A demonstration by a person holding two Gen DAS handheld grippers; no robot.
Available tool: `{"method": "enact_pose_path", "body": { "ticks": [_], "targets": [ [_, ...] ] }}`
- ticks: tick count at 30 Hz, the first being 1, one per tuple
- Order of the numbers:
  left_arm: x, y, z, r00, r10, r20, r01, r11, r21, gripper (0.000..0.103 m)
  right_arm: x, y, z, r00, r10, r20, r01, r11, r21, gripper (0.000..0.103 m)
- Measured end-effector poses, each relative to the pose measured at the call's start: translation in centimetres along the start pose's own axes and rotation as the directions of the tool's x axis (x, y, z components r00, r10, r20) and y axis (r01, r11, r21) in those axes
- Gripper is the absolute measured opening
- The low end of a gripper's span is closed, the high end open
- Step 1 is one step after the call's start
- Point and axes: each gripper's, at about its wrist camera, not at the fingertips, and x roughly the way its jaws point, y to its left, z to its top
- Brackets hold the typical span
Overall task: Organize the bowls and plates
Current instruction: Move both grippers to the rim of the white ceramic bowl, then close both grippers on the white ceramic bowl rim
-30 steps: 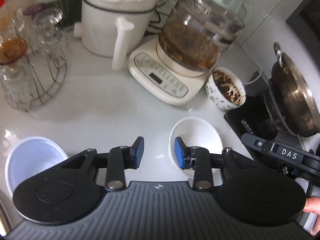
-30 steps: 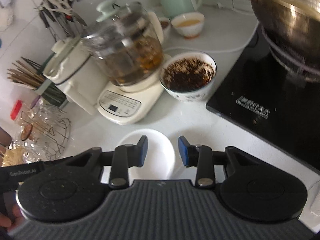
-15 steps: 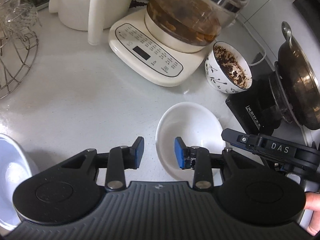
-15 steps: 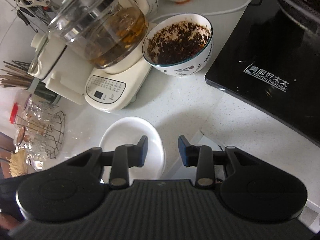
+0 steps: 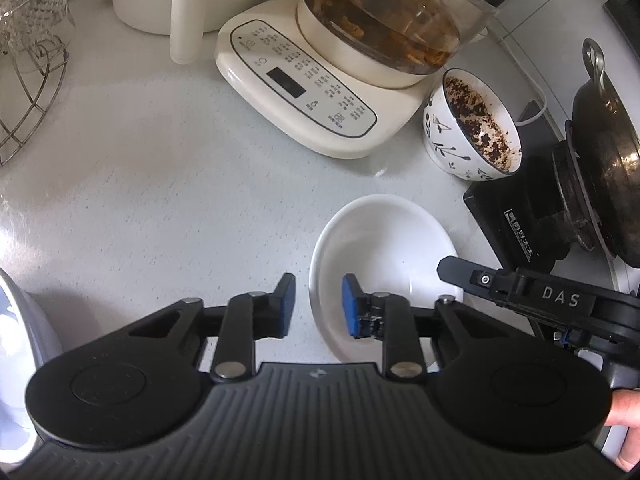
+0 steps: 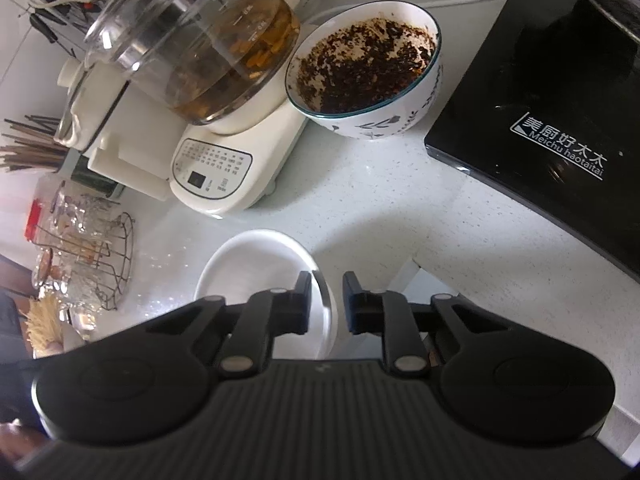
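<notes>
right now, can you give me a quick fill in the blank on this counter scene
1. The white dish sits on the ____ countertop.
2. Both grippers straddle the ____ of the white dish.
3. The patterned bowl stands between the kettle base and the ____ cooktop.
4. The glass kettle holds ____ liquid.

Missing words: white; rim; black; brown

White shallow bowl (image 5: 384, 248) sits upright, empty, on pale speckled counter, near front edge. Patterned bowl (image 5: 472, 124), white with dark leaf sprigs, inside crusted with dark brown residue, stands upright farther back and to right. Pale bluish-white bowl (image 5: 20, 340) at near left, cut off by frame edge.
</notes>
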Motion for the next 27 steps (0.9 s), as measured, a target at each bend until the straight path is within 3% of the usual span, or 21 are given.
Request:
{"method": "enact_pose_path", "body": {
  "ticks": [5, 19, 27],
  "targets": [
    [0.1, 0.0, -0.2, 1.0, 0.0, 0.01, 0.0, 1.0, -0.014, 0.011, 0.2, -0.1, 0.0, 1.0, 0.014, -0.006, -0.014, 1.0, -0.012, 0.01],
    [-1.2, 0.3, -0.1, 1.0, -0.011, 0.027, 0.011, 1.0, -0.011, 0.008, -0.6, 0.5, -0.7, 0.999, 0.037, 0.018, -0.037, 0.999, -0.012, 0.009],
    [-4.0, 1.1, -0.3, 0.999, -0.028, 0.04, 0.029, 0.999, -0.021, 0.008, -2.4, 2.1, -1.4, 0.996, 0.073, 0.048, -0.072, 0.997, -0.029, 0.008]
  ]
}}
